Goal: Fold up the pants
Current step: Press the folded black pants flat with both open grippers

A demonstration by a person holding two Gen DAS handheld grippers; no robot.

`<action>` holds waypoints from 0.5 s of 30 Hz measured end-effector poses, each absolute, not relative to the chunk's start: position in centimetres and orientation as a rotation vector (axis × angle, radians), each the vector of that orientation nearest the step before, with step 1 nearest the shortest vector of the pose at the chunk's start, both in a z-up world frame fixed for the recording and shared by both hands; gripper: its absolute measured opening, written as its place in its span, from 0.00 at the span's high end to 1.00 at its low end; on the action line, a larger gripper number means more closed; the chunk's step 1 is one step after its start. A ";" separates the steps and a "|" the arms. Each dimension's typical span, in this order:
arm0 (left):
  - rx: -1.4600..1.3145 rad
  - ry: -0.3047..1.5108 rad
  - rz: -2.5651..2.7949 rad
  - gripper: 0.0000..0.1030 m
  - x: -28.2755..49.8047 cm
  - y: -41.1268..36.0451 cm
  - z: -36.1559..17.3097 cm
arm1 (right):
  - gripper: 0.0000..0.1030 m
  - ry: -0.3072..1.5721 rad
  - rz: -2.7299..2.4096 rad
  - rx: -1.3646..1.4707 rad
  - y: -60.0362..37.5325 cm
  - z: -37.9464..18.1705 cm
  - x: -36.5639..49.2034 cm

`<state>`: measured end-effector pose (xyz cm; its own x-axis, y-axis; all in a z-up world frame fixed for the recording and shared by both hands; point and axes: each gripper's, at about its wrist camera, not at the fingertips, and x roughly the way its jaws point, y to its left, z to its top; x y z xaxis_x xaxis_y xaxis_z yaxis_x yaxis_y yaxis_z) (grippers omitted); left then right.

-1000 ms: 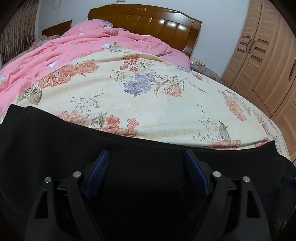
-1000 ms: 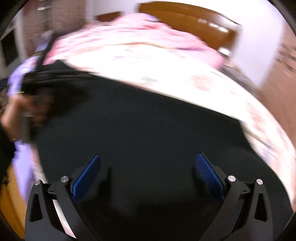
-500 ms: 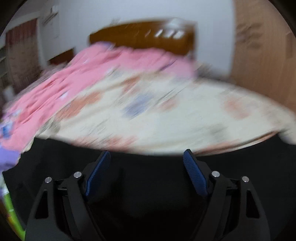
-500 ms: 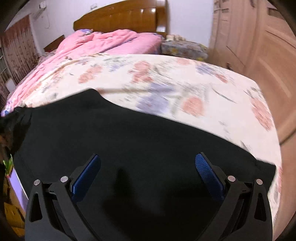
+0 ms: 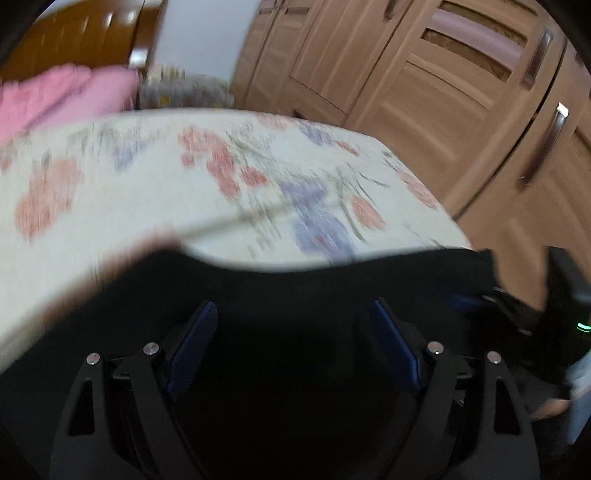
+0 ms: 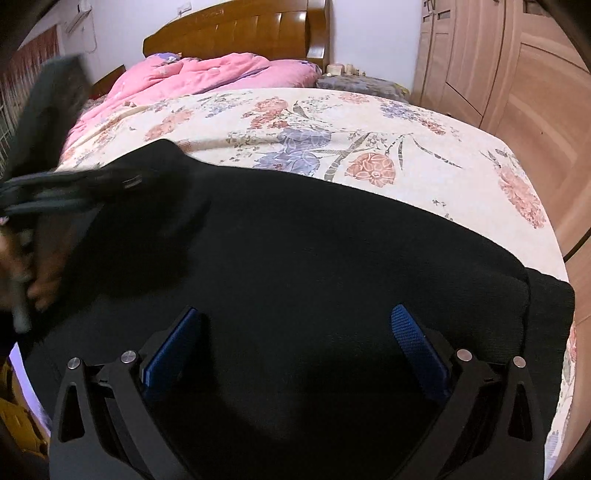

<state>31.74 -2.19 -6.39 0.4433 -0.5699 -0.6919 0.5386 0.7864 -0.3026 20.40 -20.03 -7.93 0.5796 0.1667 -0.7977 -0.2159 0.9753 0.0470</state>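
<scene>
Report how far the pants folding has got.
Done: the black pants lie spread on the floral bedspread, with what looks like a doubled layer at their right end. In hand: nothing; the left gripper and right gripper hover open above them. Left: the remaining folds.

Both views were lit by soft, warm indoor light with no hard shadows. The left wrist view was smeared by motion blur: the sheet [image 5: 229, 184] print ran in streaks, and the wardrobe [image 5: 424, 92] handles were soft. The right wrist view was sharp across the sheet, blurred only at its left edge. Glare shone on the headboard [image 6: 236, 33]. The pants [image 6: 314, 258] read as near-featureless black, with fold detail lost. Fisheye bending curved the bed edge and wardrobe lines, and dark vignetting filled the corners.
</scene>
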 end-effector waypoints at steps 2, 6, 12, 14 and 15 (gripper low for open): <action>-0.091 0.873 -0.683 0.19 33.0 -1.9 -6.3 | 0.04 0.923 0.230 -0.041 -20.3 -7.9 20.4; -0.044 0.843 -0.635 0.24 33.0 -2.6 -6.3 | 0.04 0.908 0.247 -0.008 -20.7 -7.8 20.1; -0.151 0.833 -0.685 0.20 32.8 -0.5 -6.0 | 0.04 0.891 0.282 0.043 -21.4 -7.5 20.0; -0.113 0.824 -0.611 0.19 31.2 0.1 -4.9 | 0.04 0.889 0.293 0.075 -22.0 -6.9 19.5; -0.083 0.818 -0.590 0.19 29.9 0.5 -4.2 | 0.04 0.884 0.279 0.084 -22.2 -6.5 18.9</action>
